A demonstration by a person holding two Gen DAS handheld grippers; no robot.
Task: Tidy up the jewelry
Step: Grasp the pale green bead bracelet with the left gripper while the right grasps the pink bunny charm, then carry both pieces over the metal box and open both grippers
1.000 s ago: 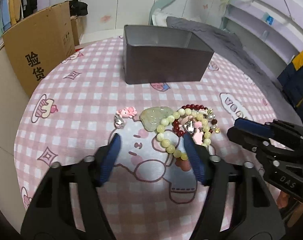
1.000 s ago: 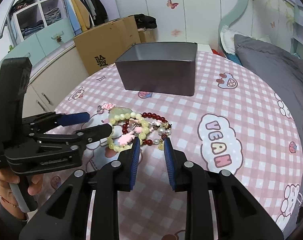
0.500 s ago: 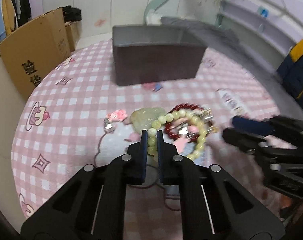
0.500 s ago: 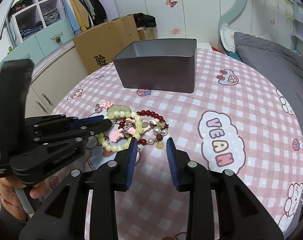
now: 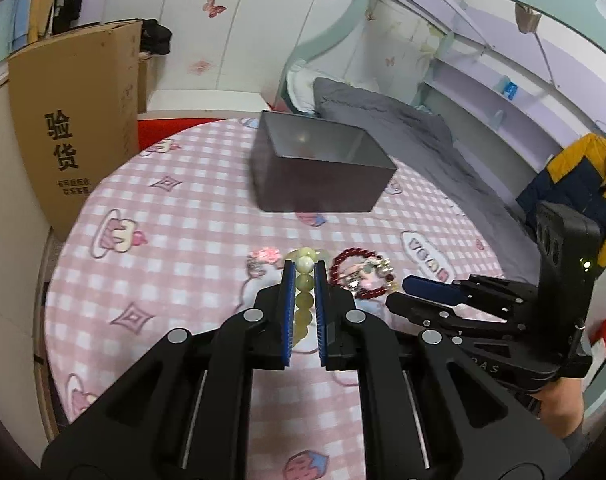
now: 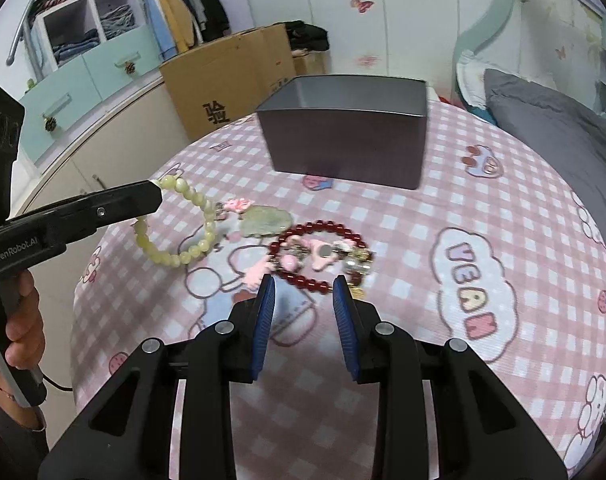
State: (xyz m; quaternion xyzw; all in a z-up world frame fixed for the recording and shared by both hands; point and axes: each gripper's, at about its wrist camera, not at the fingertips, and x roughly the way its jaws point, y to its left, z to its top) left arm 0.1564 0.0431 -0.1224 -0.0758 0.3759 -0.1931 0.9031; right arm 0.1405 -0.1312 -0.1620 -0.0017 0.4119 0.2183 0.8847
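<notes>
Bedroom setting: pink checked cloth over a round counter, grey box standing open at the far side, cardboard carton beyond the edge.

Progress, judged from the lie of things: barely begun. Box interior looks empty as far as visible in the left wrist view. One piece in hand only: pale green bead bracelet clamped in the left gripper, jaws shut tight on the beads, loop hanging clear of the cloth in the right wrist view, well short of the box. Lying on the cloth and awaiting pickup: dark red bead bracelet tangled with pink and silver charms, pale jade pendant just beside it, small pink charm near the pendant. Right gripper hovering just short of the red bracelet, jaws partly apart, nothing between them.

Against a second ago: left jaws then spread wide over the heap, now closed on the green bracelet. Green bracelet then lying among the red beads, now lifted free and drawn off to the side. Box sitting farther right in the left wrist view. Right gripper much where it was, jaws a little wider. Red bracelet, pendant and charm unmoved.
</notes>
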